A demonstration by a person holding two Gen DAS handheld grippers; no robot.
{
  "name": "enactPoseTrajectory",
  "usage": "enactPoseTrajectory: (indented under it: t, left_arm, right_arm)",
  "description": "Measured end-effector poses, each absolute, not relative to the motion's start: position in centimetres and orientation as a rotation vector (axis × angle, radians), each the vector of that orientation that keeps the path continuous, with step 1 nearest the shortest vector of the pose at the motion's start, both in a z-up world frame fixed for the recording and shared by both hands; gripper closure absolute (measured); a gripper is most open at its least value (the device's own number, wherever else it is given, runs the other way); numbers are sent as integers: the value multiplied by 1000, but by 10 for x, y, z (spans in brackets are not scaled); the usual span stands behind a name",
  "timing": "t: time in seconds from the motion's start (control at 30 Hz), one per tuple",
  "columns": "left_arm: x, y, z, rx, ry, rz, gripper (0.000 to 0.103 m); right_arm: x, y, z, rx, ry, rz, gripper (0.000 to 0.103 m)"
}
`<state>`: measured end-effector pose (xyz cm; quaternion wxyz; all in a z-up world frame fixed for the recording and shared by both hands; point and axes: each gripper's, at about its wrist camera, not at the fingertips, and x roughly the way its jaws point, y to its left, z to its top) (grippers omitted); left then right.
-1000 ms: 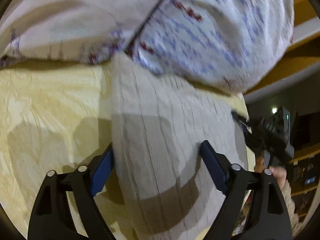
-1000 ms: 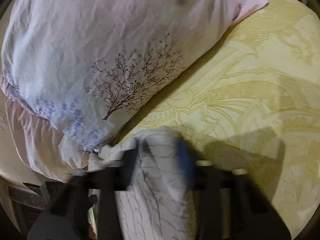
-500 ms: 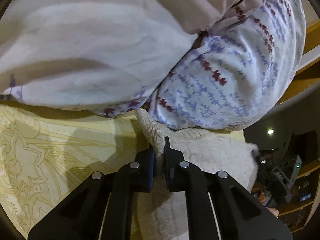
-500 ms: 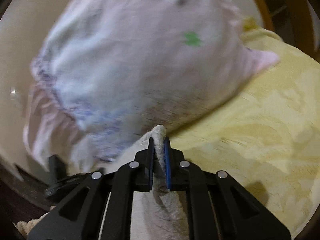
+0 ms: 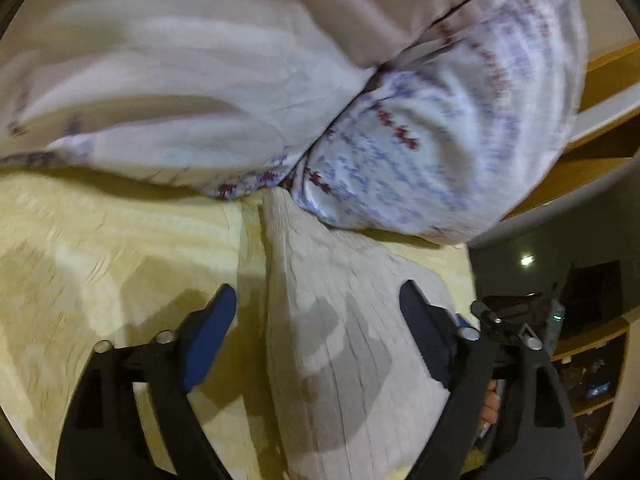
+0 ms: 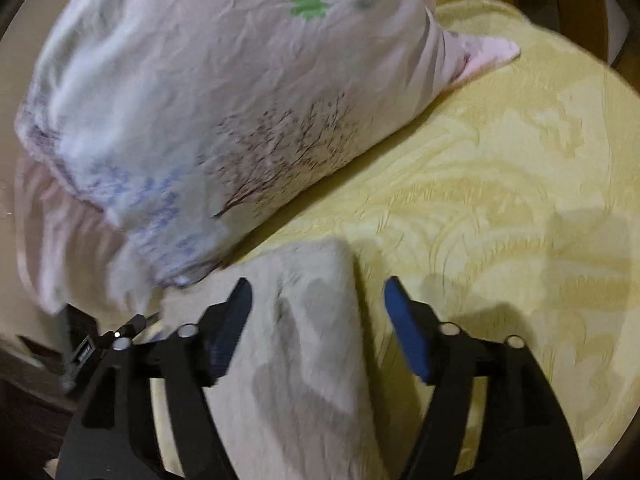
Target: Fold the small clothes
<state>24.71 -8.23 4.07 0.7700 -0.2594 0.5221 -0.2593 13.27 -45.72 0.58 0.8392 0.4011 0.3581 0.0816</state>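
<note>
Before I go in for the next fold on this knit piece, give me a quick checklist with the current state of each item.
1. Left gripper released: ok, jaws opening, pads off the beige knit garment.
2. Right gripper released: ok, jaws opening, cloth lies between them untouched.
3. Garment resting on the yellow bedspread: ok.
4. Top edge clear of the patterned pillow: not ok, its tip runs up against the pillow.
5. Fold lies flat and even: cannot tell, both views are blurred.
</note>
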Motion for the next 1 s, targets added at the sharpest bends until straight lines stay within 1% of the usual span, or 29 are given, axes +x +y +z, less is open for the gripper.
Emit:
enactPoseTrajectory:
  t: [0.13, 0.33, 0.5, 0.6, 0.67, 0.73, 0.8, 0.87, 0.9, 0.93, 0.97, 1.0]
  left_arm:
    - [221, -82, 35, -556, 1168, -595, 14]
    - [210, -107, 11, -575, 1260, -613, 14]
    - [208, -125, 12, -518, 1262, -626, 14]
    - [208, -141, 11, -467, 1264, -640, 14]
    - [208, -147, 7, -447, 1275, -643, 16]
    - [207, -151, 6, -455, 1262, -642, 16]
    - [207, -148, 5, -477, 1263, -642, 22]
    - [207, -135, 2, -525, 1271, -638, 37]
    - [208, -129, 1, -554, 1274, -638, 40]
    - [208, -126, 0, -575, 1274, -641, 47]
    - [209, -124, 1, -589, 1272, -648, 52]
    - [209, -123, 1, -594, 1272, -653, 54]
  right_arm:
    - [121, -461, -14, 946, 812, 229, 29]
    - [119, -450, -37, 1012, 854, 323, 29]
    - [128, -434, -41, 1012, 857, 382, 28]
    - [134, -423, -42, 985, 874, 426, 29]
    - [137, -418, -44, 978, 879, 473, 34]
    - [139, -413, -43, 956, 883, 489, 35]
    - [141, -409, -42, 944, 891, 501, 38]
    - [141, -406, -46, 958, 906, 512, 56]
    - [140, -406, -48, 976, 901, 526, 60]
    - [138, -406, -49, 998, 891, 543, 68]
    - [136, -406, -48, 1012, 875, 557, 69]
    - [132, -406, -46, 1015, 858, 565, 70]
